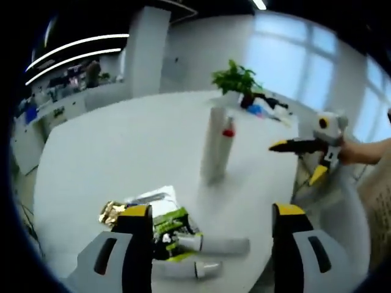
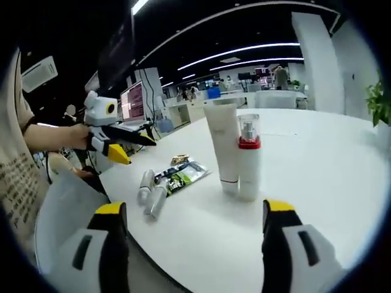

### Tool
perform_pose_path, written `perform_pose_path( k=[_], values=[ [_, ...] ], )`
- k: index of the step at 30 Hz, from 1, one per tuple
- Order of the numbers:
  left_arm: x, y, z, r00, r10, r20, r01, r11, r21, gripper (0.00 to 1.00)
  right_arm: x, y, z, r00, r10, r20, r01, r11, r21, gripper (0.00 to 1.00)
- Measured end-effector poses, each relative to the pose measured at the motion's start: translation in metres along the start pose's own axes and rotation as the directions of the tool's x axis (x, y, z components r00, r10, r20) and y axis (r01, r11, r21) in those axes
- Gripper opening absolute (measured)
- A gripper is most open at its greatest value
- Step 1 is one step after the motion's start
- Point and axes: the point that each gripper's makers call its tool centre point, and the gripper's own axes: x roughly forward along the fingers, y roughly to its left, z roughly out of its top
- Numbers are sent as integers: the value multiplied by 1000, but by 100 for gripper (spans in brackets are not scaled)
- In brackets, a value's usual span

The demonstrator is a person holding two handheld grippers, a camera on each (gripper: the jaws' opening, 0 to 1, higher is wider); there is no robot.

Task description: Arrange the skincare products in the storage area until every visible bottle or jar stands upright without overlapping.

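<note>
Two products are seen already upright near the middle of the white worktop (image 2: 317, 165): a tall white tube (image 2: 222, 145) and, touching or just beside it, a clear bottle with red collar (image 2: 248, 157). Two small white tubes (image 2: 151, 194) are left lying flat near the worktop edge, beside green and gold sachets (image 2: 182, 173).

Both jaws of the left hand-held gripper (image 1: 211, 235) are spread wide, nothing held; the lying tubes (image 1: 208, 256) are seen low between them. The right hand-held gripper (image 2: 194, 235) is likewise released and empty, held back from the worktop edge.

Step judged in hand: approach to the lying tubes, roughly halfway through the task. Next move calls for one tube to be clamped across its body, tipped onto its cap, and set down apart from the standing pair. Risk judged: rolling.
</note>
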Motion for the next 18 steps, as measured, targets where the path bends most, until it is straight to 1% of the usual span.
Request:
perform_pose_path(
  k=[4,5,7,10,13,15,18],
  values=[
    [-21,-4,-12,999,38,13,-38,999,-30,83,-2,8,5,1000,6,27,-7,1000,26,94],
    [-23,-4,-14,999,41,13,-41,999,-32,84,-2,9,5,1000,5,28,-6,1000,27,94],
    [-34,-6,-19,998,56,15,-55,998,-42,84,-2,11,5,1000,-4,11,4,1000,3,94],
    [-45,-7,-23,997,80,15,-79,996,-53,86,-5,13,8,1000,-2,20,2,1000,4,95],
    [-58,-8,-28,994,107,35,-103,991,-85,88,-8,17,8,1000,-2,17,2,1000,-1,95],
    [-64,-8,-35,991,130,19,-127,985,-116,89,-11,19,9,1000,-6,17,6,1000,-4,95],
    [-71,-11,-40,989,144,22,-140,981,-135,92,-14,20,9,1000,-14,21,14,1000,-2,95]
  ],
)
